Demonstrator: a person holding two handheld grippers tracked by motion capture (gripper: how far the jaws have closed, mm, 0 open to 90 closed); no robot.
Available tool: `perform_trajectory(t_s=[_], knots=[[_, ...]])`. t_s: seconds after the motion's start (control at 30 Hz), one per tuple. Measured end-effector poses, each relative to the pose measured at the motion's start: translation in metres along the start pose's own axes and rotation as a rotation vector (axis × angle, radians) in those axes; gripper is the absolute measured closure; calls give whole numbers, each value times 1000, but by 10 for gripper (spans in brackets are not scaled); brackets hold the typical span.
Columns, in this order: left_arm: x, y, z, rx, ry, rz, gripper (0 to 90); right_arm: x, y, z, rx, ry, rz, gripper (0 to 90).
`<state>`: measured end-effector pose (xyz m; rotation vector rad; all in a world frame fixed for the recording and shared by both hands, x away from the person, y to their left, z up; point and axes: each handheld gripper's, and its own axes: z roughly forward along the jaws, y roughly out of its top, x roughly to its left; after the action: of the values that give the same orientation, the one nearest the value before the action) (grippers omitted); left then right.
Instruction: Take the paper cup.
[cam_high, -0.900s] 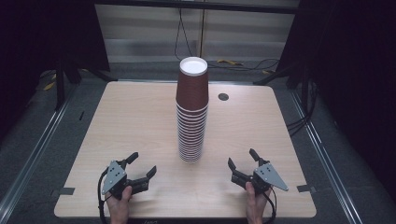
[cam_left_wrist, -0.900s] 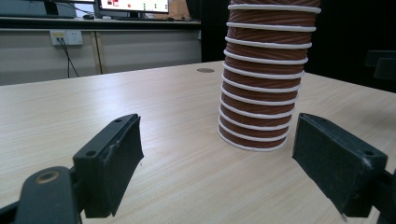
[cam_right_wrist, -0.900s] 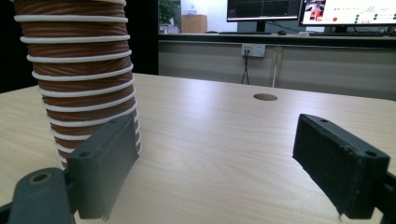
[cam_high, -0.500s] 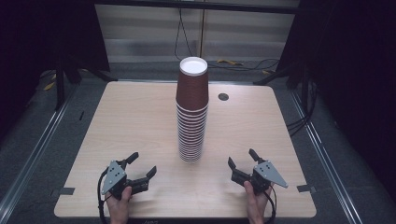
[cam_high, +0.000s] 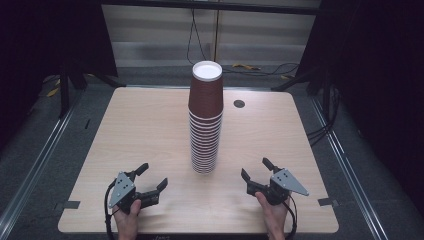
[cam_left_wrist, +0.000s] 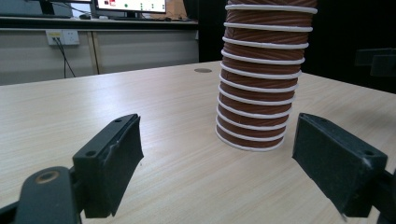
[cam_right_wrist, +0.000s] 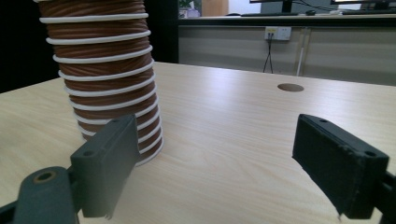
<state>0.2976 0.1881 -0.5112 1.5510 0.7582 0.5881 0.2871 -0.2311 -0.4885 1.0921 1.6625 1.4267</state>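
A tall stack of brown cups (cam_high: 205, 120) stands upside down at the middle of the table (cam_high: 140, 130). The left gripper (cam_high: 152, 179) and right gripper (cam_high: 255, 168) sit near the front edge — one on each side of the stack, both released, jaws spread wide, holding nothing.

My table (cam_high: 150, 125) is evenly lit from above; surroundings are dark, and my near jaws look slightly blurred.
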Motion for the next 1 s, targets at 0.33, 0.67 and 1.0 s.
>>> perform_trajectory(t_s=[0.33,0.67,1.0], knots=[[0,0,0,-2,-3,-2,155,3,23,6,8,72,-16,185],[0,0,0,-6,-8,0,155,6,53,11,3,200,-16,189],[0,0,-1,-8,-5,8,156,10,85,17,10,299,3,206]])
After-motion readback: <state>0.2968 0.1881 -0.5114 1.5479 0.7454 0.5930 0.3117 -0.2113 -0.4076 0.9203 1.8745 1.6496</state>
